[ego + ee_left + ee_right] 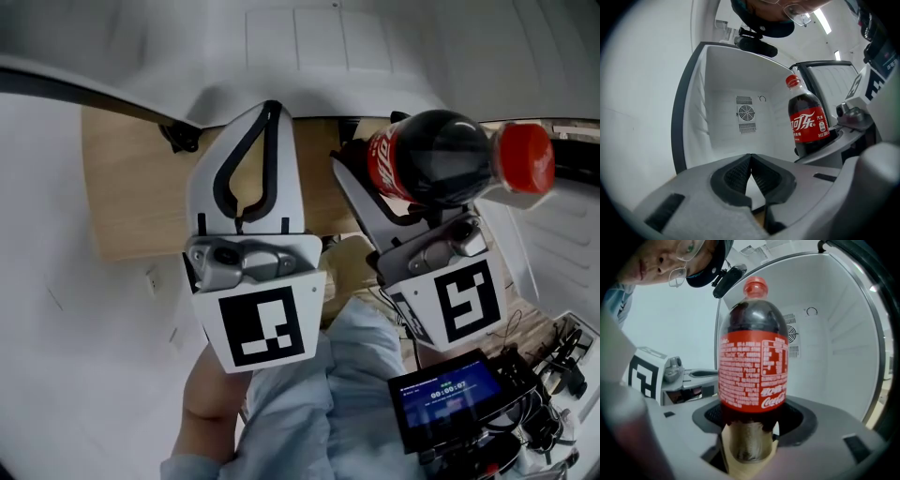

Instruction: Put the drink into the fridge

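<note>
Right hand-held gripper (752, 420) was clamped on the bottle (752, 366), upright between its jaws | open fridge (834, 357) lay just ahead, slightly right | left hand-held gripper (750, 161) was closed, empty, beside on the left.

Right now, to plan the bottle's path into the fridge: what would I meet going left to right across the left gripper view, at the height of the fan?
fridge's dark rim → ribbed left wall → fan vent → cola bottle
</note>
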Tool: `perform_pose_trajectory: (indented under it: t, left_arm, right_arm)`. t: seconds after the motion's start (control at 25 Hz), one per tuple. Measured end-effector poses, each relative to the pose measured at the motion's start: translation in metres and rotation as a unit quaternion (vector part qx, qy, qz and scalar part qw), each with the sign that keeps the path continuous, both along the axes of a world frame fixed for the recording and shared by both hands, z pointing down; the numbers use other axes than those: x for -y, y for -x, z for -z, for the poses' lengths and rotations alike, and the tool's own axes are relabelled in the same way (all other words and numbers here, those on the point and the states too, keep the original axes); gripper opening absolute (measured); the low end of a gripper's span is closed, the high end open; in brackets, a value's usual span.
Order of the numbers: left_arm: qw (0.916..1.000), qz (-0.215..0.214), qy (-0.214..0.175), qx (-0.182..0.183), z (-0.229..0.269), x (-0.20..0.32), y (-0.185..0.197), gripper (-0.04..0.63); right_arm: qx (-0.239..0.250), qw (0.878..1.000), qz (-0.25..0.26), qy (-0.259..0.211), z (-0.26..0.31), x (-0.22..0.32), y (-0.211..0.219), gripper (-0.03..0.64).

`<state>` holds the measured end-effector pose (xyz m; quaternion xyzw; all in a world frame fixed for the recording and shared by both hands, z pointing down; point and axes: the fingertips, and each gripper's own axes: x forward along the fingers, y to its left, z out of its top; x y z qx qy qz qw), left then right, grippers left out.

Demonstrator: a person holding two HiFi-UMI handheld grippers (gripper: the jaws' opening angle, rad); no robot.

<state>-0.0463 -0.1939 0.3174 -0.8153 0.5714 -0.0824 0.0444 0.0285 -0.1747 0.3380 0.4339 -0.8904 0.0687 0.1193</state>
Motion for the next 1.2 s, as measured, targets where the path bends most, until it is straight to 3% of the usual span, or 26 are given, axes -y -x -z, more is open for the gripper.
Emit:
perform_pose_trajectory:
  t: [0.28, 1.2]
  left_arm:
    - [0.9999, 0.014, 0.005, 0.0, 0.0, -0.016, -0.01, 0.009]
    - [0.9993, 0.036, 0.002, -0.003, 0.005, -0.001, 0.007, 0.009]
  right_arm:
    - [0.006, 1.0, 0.004, 0.009, 0.003, -0.009, -0.012, 0.288]
    - [0.022, 1.0, 0.016, 0.001, 0.025, 0.033, 0.011, 0.288]
